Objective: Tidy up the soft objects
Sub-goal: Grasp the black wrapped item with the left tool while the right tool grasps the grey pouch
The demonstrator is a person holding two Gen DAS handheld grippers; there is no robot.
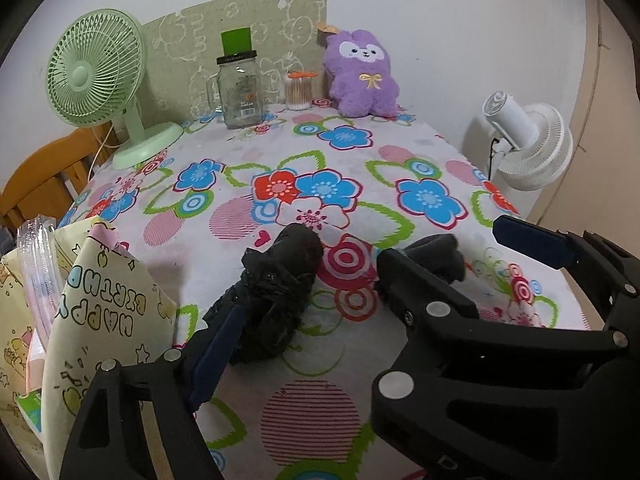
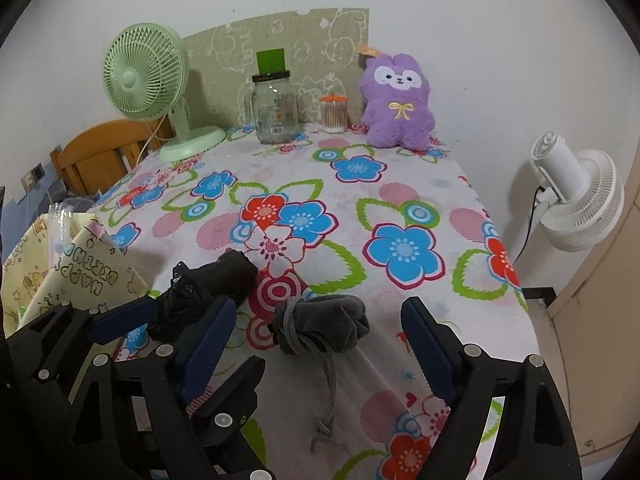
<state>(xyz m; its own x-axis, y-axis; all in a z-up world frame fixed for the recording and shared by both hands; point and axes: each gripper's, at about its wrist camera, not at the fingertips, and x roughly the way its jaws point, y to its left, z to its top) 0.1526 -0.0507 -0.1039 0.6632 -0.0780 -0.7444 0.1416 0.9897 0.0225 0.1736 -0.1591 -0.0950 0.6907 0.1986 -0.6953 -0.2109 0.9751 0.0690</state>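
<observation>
Only the right wrist view shows the grey pouch's (image 2: 324, 326) drawstring (image 2: 329, 376); both claws spread, pinching nothing

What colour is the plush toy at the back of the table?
Purple plush toy with a white face and yellow bow; clearest in the right wrist view.

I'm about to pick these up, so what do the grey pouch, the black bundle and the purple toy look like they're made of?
Grey pouch: soft matte fabric, perhaps velvet or suede-like, judging by its dull nap, with a woven drawstring cord.
Black bundle: thin crinkly cloth, possibly mesh or lace, given its frayed, slightly glinting edge.
Purple toy: fluffy plush pile with an embroidered gold bow.
</observation>
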